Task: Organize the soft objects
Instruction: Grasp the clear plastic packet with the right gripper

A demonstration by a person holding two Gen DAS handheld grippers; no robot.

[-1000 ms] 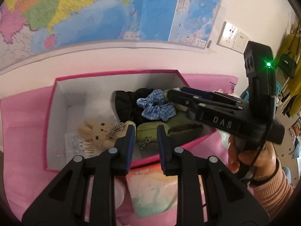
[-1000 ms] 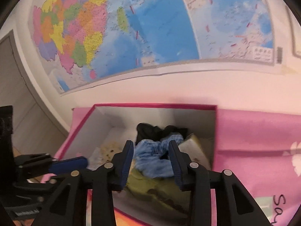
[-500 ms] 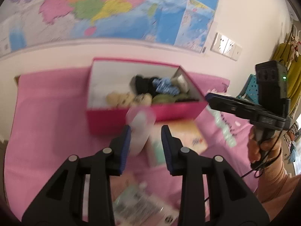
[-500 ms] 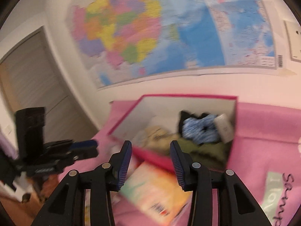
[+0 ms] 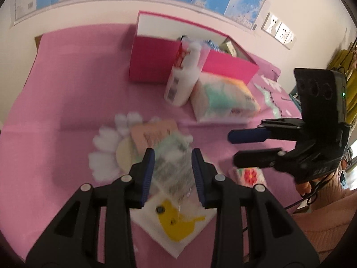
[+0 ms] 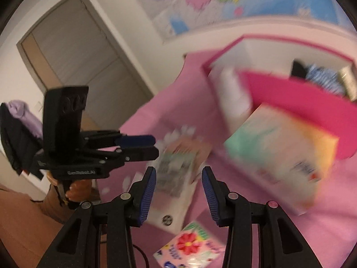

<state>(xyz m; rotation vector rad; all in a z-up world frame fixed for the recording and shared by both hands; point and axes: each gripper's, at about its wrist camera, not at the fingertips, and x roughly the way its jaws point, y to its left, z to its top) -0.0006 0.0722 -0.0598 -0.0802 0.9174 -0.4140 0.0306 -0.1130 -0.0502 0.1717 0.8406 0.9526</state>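
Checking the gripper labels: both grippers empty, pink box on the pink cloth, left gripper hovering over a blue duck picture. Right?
Not quite: the duck picture is yellow, not blue, as the left wrist view shows. The rest holds: the left gripper and right gripper are both empty, and the pink box sits on the pink cloth.

Free room at the left of the frame; the centre and right are crowded

Bare pink tabletop (image 5: 73, 84) is left open at left. The middle is blocked by the clear packet (image 5: 171, 163) over the flower-shaped pad (image 5: 104, 147); beyond, passage to the pink box (image 5: 154, 60) is barred by a white bottle (image 5: 183, 78) and tissue pack (image 5: 223, 100).
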